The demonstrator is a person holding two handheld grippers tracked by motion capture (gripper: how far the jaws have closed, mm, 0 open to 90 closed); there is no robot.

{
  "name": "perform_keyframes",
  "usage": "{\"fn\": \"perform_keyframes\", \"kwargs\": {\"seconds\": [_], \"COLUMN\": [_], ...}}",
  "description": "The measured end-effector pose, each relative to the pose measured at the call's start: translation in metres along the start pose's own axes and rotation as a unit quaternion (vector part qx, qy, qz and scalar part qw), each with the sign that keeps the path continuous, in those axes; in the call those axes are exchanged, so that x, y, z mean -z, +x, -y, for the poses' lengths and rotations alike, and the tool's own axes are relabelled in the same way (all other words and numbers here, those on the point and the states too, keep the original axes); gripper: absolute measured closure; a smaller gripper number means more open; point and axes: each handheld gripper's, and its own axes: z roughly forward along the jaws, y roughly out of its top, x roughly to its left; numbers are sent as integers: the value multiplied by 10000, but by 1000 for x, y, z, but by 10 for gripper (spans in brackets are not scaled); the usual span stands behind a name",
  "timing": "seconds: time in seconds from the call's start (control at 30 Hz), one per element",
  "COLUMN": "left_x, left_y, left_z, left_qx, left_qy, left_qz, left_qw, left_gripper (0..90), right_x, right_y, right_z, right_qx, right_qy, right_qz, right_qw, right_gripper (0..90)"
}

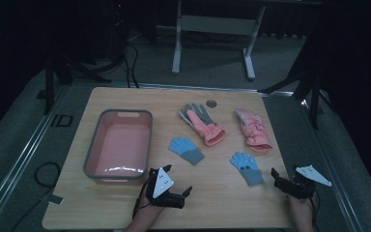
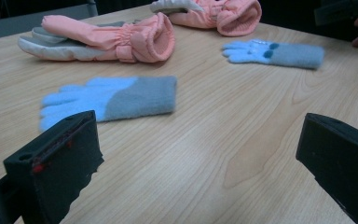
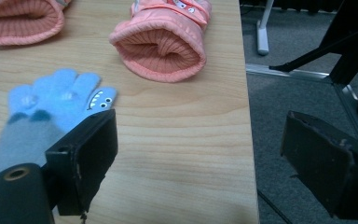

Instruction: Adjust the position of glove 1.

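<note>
Resting low at the counter's (image 1: pixel 125 99) near edge, both hands hold their claws wide and empty: left claw (image 1: pixel 187 192) near a blue knit glove (image 1: pixel 186 150), right claw (image 1: pixel 274 172) beside the other blue glove (image 1: pixel 247 167)

In your right gripper view, the near black jaw covers the cuff end of the blue knitted glove with the small face on it (image 3: pixel 56 109), and the glove's fingers look soft and blurred. The pink padded ski glove at the top left (image 3: pixel 21 21) is cut by the picture's edge, so you see just its ribbed cuff. In your left gripper view, the far pink padded ski glove (image 2: pixel 223 14) loses its fingers past the top edge, and the plain blue-and-grey knitted glove (image 2: pixel 112 98) has its fingertips partly behind the left jaw. Your forearms leave the high view at the bottom.
</note>
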Motion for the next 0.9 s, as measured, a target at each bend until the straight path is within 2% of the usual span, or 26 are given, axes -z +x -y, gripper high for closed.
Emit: {"fn": "perform_keyframes", "kwargs": {"seconds": [0.1, 0.2, 0.3, 0.37, 0.43, 0.47, 0.57, 0.67, 0.7, 0.77, 0.83, 0.9], "left_x": [0, 0, 0, 0, 0, 0, 0, 0, 0, 0, 0, 0], "left_y": [-1, -1, -1, 0, 0, 0, 0, 0, 0, 0, -1, 0], "left_z": [0, 0, 0, 0, 0, 0, 0, 0, 0, 0, 0, 0], "left_qx": [41, 28, 62, 94, 100, 91, 76, 83, 89, 76, 73, 85], "left_qy": [-15, -5, -4, -11, -11, -7, 0, -8, -11, 0, 3, 11], "left_qz": [26, 23, 11, 22, 34, 41, 57, 64, 61, 72, 60, 65], "left_qw": [10000, 10000, 10000, 10000, 9999, 9999, 10000, 9999, 9999, 9999, 10000, 9999], "left_gripper": [0, 0, 0, 0, 0, 0, 0, 0, 0, 0, 0, 0], "right_x": [4, 5, 11, 18, 21, 23, 26, 24, 24, 24, 22, 21], "right_y": [-1, -2, -4, -3, 0, 1, 7, 16, 19, 27, 36, 44], "right_z": [-2, -2, -9, -19, -28, -34, -51, -68, -72, -81, -89, -95], "right_qx": [-140, -115, -281, -285, -155, -82, -49, 64, 154, 240, 374, 423], "right_qy": [35, 135, 184, 33, -10, 30, -32, 24, -67, -101, -85, -98], "right_qz": [32, 47, -150, -209, -192, -289, -376, -449, -478, -674, -708, -900], "right_qw": [9999, 9998, 9993, 9994, 9997, 9995, 9993, 9990, 9987, 9974, 9968, 9950], "right_gripper": [110, 109, 109, 113, 132, 132, 133, 120, 114, 113, 116, 152]}}
